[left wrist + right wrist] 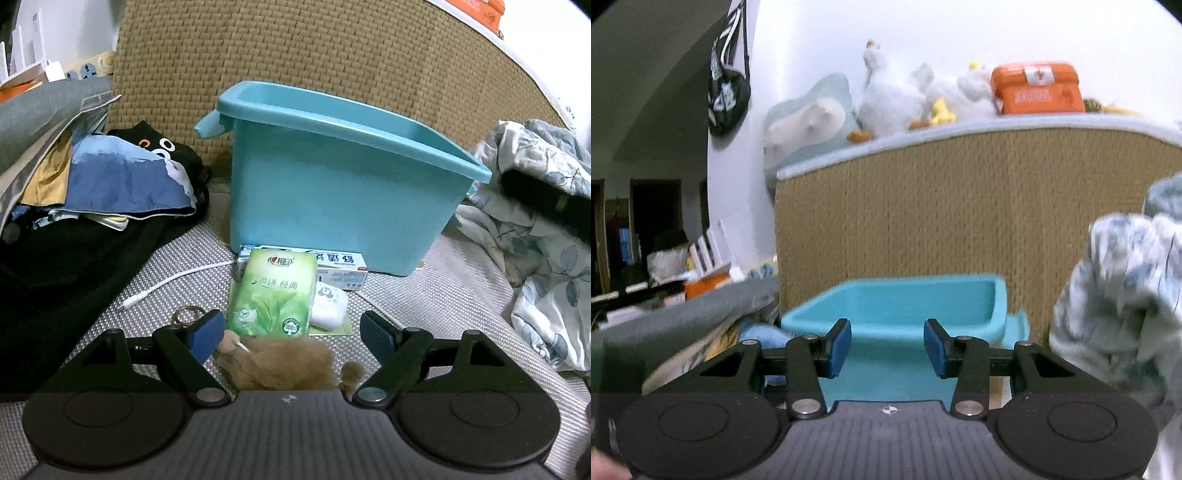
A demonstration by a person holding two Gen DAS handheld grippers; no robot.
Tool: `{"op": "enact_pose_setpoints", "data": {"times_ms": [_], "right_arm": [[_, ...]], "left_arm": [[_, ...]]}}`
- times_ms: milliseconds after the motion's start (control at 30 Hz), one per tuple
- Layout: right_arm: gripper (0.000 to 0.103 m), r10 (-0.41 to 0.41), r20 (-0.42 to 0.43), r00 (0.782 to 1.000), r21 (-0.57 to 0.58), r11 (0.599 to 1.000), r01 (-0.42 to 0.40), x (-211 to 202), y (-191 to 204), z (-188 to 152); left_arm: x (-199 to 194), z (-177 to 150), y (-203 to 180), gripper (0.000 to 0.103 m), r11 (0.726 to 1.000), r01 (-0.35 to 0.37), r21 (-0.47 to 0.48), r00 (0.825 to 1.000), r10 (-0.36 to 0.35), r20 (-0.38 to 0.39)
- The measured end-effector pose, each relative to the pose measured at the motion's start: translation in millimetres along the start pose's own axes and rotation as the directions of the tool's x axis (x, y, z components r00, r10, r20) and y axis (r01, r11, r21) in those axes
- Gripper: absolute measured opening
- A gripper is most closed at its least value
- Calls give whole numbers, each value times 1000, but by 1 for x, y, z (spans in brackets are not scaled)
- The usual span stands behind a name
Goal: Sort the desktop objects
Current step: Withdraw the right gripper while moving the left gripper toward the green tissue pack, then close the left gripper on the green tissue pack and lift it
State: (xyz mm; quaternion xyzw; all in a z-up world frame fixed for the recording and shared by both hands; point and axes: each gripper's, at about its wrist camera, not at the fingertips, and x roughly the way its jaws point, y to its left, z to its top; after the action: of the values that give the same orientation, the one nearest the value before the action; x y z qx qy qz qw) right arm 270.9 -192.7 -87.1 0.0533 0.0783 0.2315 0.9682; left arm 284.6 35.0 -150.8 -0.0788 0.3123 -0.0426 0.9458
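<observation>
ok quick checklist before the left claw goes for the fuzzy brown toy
1. Left claw open: ok.
2. Brown plush toy between its fingers: ok.
3. Fingers touching the toy: cannot tell.
4. Green tissue pack clear of the grasp: not ok, it lies just beyond the toy.
5. Teal bin upright, mouth open: ok.
6. Right claw open and holding nothing: ok.

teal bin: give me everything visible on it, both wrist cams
The teal bin is a smooth, rectangular plastic tub with a rolled rim and a handle lug on each short end. It stands upright and open-topped on the grey woven mat, backed by the tan wicker panel. No contents show from either view. A toothpaste box lies along its front base.
</observation>
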Motion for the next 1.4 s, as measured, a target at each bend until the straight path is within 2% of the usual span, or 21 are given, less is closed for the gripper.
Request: {"op": "enact_pose_setpoints", "data": {"times_ms": [100,400,533,767,1067,1200,1400], "right_arm": [[48,17,-44,999,38,999,-15,4,-1,-9],[48,57,-49,997,110,993,-52,5,-3,-15],[48,36,-52,998,92,995,-31,6,-5,-19],[48,25,-71,997,130,991,-15,16,-7,-28],[48,52,-73,996,142,989,-41,16,-3,-28],[48,73,-65,995,165,984,-62,14,-3,-25],[51,55,-93,994,157,987,-40,19,-4,-31]], "left_arm": [[3,-1,0,84,1000,-12,14,1000,12,-3],[12,-1,-3,84,999,-28,43,999,29,-18],[16,-1,-4,84,997,-38,62,999,39,-19],[23,-1,-5,84,996,-52,76,998,54,-35],[36,3,-2,84,993,-78,90,996,82,-43],[42,3,1,84,994,-74,77,994,79,-77],[43,3,-1,82,992,-72,101,994,80,-74]]}}
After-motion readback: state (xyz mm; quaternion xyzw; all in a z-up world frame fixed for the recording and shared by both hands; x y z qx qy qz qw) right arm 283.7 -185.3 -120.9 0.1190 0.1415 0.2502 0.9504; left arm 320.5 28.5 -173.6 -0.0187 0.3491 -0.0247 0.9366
